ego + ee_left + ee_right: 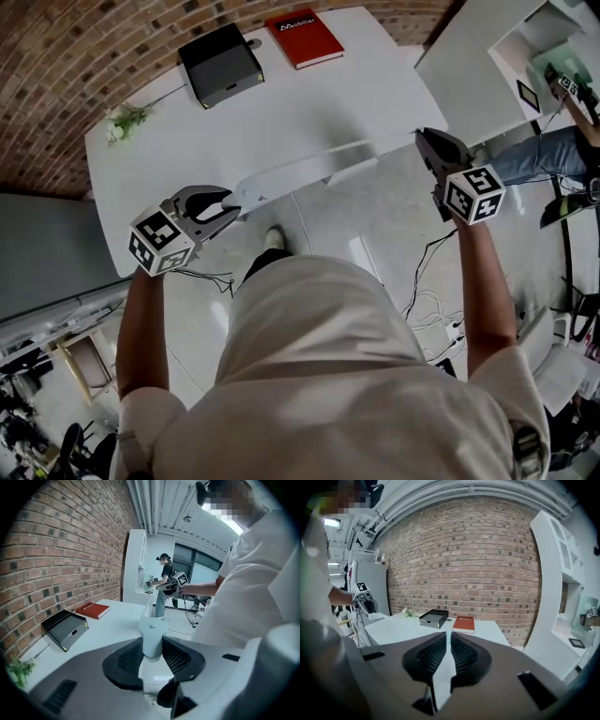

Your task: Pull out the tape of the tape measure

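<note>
The tape measure's white case (246, 193) sits between the jaws of my left gripper (223, 208), just off the table's near edge. In the left gripper view the pads press on both sides of the case (152, 637), so that gripper (152, 644) is shut on it. The white tape (319, 165) runs out taut to the right, to my right gripper (429, 142). The right gripper view shows that gripper (448, 638) shut on the thin tape end (443, 672). Each gripper sees the other across the gap: left gripper (365, 599), right gripper (174, 581).
On the white table (309, 103) are a black box (221, 64), a red book (303, 37) and a small green sprig (125, 120). A white shelf unit (487, 56) stands at the right. Cables (431, 300) lie on the floor. Another person (164, 573) stands far back.
</note>
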Demonstrator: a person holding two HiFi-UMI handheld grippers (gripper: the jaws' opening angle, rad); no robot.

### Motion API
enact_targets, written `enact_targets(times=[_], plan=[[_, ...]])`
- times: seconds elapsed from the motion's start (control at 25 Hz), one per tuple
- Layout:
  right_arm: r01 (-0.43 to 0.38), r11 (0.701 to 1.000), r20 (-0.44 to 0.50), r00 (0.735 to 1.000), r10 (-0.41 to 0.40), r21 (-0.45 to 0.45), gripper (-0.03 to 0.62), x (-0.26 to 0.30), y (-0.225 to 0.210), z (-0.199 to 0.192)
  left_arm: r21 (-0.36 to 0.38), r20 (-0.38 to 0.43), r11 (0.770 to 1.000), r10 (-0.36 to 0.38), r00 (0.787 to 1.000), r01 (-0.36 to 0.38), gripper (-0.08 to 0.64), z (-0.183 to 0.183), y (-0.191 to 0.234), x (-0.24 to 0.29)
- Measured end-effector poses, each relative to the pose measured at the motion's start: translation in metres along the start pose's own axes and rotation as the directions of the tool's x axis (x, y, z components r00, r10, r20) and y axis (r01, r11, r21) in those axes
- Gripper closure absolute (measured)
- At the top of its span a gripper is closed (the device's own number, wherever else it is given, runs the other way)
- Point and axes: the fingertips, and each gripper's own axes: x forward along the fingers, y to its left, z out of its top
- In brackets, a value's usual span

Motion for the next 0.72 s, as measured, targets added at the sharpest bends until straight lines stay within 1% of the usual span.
enact_targets(times=[0.44,0.72], plan=[[0.02,1.0,-0.019,1.0,-0.02,0.0,0.558,0.061,0.01,0.003,0.022,-0.057,1.0,-0.009,0.998,0.01,0.439,-0.017,0.057,-0.013],[0.011,1.0,-0.045,0.999,-0.011,-0.013,0.558,0.102,0.014,-0.003,0.019,-0.101,1.0,-0.014,0.995,0.016,0.439,-0.037,0.091,-0.013]])
